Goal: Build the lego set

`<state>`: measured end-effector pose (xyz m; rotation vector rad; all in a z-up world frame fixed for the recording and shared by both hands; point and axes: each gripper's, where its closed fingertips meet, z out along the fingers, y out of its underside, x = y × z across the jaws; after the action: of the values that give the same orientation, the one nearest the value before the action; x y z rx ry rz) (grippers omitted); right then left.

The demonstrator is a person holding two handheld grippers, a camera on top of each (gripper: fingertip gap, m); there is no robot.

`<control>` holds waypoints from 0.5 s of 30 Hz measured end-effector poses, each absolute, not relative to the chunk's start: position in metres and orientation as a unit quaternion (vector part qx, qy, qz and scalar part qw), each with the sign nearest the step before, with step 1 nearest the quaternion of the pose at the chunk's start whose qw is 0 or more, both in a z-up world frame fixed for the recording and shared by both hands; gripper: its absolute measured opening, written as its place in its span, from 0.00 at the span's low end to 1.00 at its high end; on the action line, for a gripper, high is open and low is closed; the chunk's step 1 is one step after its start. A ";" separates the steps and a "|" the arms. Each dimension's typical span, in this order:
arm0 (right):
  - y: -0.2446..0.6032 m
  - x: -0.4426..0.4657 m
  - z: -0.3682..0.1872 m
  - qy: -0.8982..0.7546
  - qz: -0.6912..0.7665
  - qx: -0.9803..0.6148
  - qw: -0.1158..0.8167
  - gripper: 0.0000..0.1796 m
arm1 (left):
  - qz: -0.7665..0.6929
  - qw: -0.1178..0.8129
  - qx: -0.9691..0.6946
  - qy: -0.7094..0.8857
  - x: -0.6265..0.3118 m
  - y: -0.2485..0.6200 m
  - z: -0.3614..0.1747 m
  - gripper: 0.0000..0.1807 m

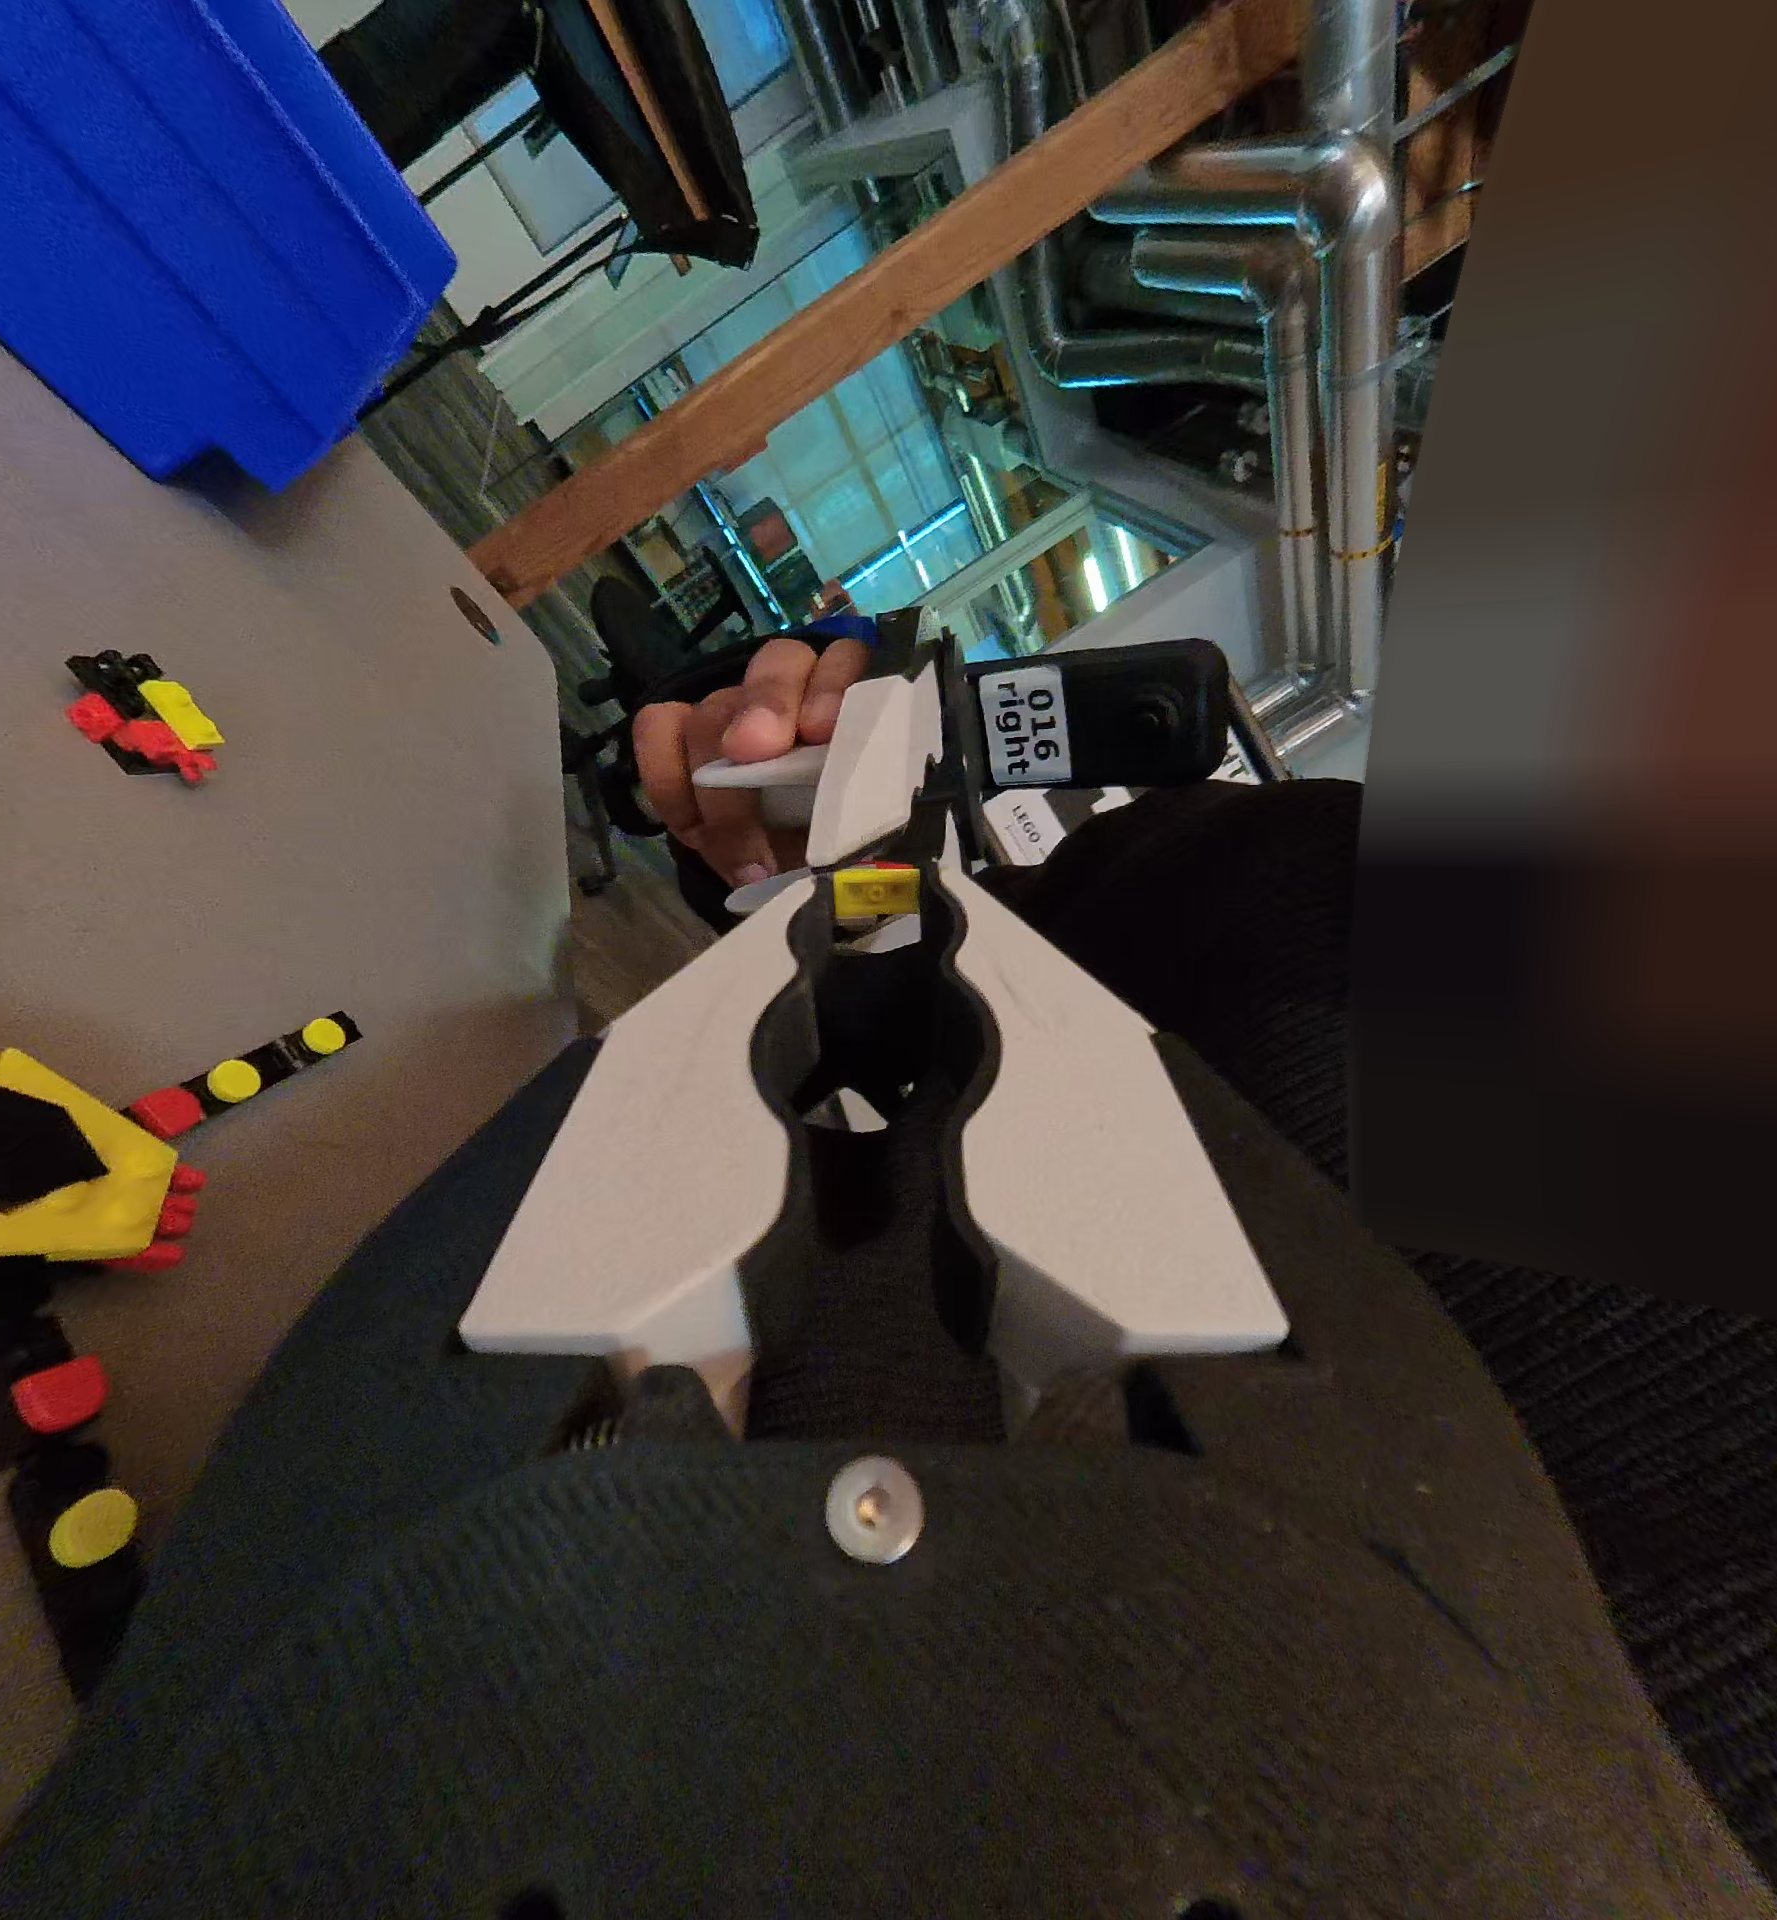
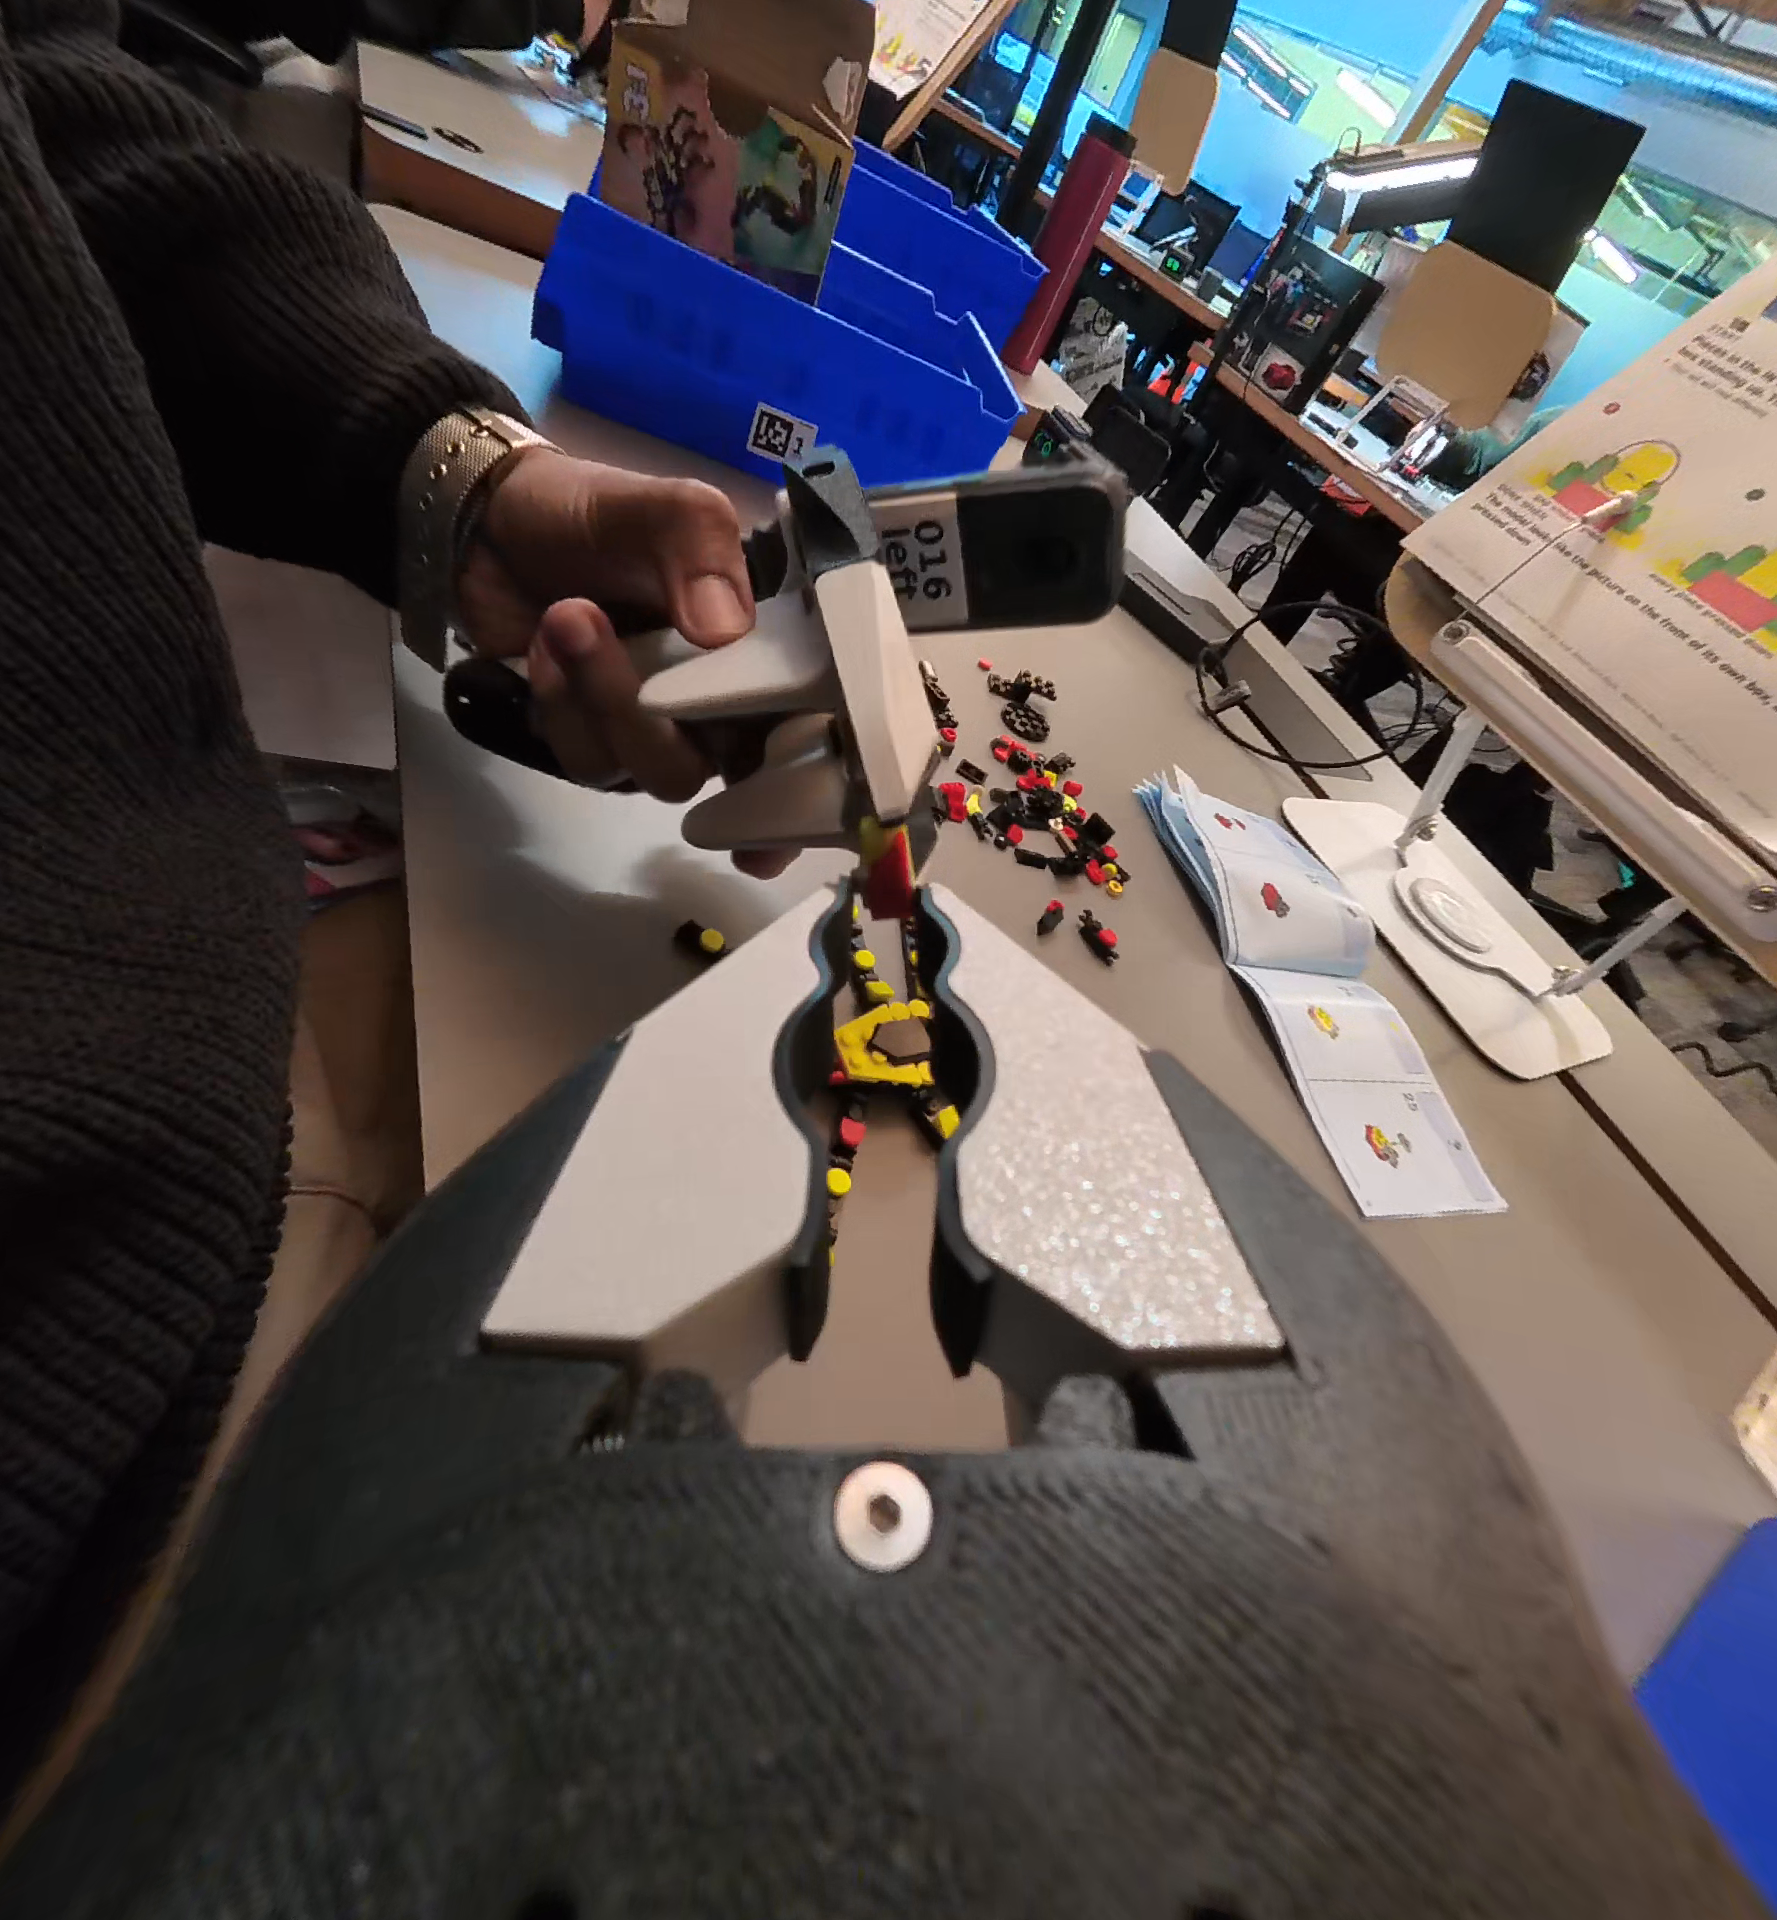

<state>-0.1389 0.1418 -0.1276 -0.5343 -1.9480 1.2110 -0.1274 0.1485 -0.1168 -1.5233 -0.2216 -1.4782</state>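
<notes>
My left gripper (image 1: 873, 899) is shut on a small yellow plate (image 1: 871, 891), held in the air off the table's edge. My right gripper (image 2: 886, 902) is shut on a red piece (image 2: 890, 875) that joins a yellow piece (image 2: 871, 833) at its top. The two grippers meet tip to tip: the right one (image 1: 879, 854) shows just beyond the yellow plate, and the left one (image 2: 889, 823) comes down from above onto the piece. The yellow, black and red model (image 1: 42, 1174) lies on the table below (image 2: 879, 1049).
Loose red, black and yellow pieces (image 2: 1050, 810) lie on the grey table (image 2: 572, 914), with an open instruction booklet (image 2: 1331, 1029) to their right. Blue bins (image 2: 759, 343) stand behind. A stand with a printed sheet (image 2: 1642, 540) is at the right. A small sub-assembly (image 1: 151, 717) lies apart. Less than 4 cm separates the two grippers' tips. The small sub-assembly (image 1: 151, 717) is about 15 centimeters from both grippers' fingertips.
</notes>
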 end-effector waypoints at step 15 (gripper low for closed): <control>0.150 -0.139 -0.138 -0.727 0.565 -0.346 0.182 0.05 | -0.422 0.557 -0.715 0.005 -0.133 0.148 -0.128 0.16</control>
<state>-0.1394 0.1496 -0.1377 -0.9759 -2.0513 1.5959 -0.1331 0.1481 -0.1281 -1.6888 0.0118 -0.9968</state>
